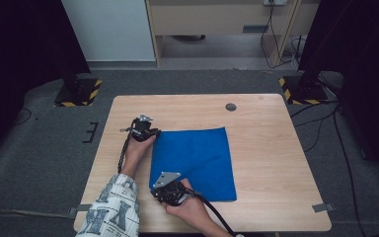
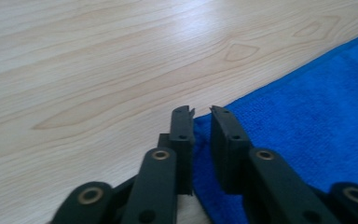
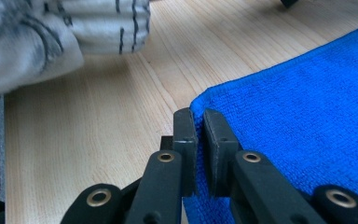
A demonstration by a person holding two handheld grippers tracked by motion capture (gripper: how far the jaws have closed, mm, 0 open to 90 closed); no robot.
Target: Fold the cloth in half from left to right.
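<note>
A blue cloth [image 1: 192, 160] lies flat on the wooden table [image 1: 266, 138]. My left gripper [image 1: 154, 133] is at the cloth's far left corner. In the left gripper view its jaws [image 2: 202, 112] stand nearly together, pinching the corner of the cloth [image 2: 307, 116] between them. My right gripper [image 1: 158, 190] is at the near left corner. In the right gripper view its jaws [image 3: 196, 114] are shut on the hemmed edge of the cloth [image 3: 298, 107]. Both corners rest low on the table.
A round grey grommet [image 1: 231, 106] sits in the table near its far edge. A patterned sleeve [image 3: 51, 32] reaches across the table's left side. Stand bases with yellow-black stripes [image 1: 76, 91] [image 1: 301, 89] flank the far corners on the floor.
</note>
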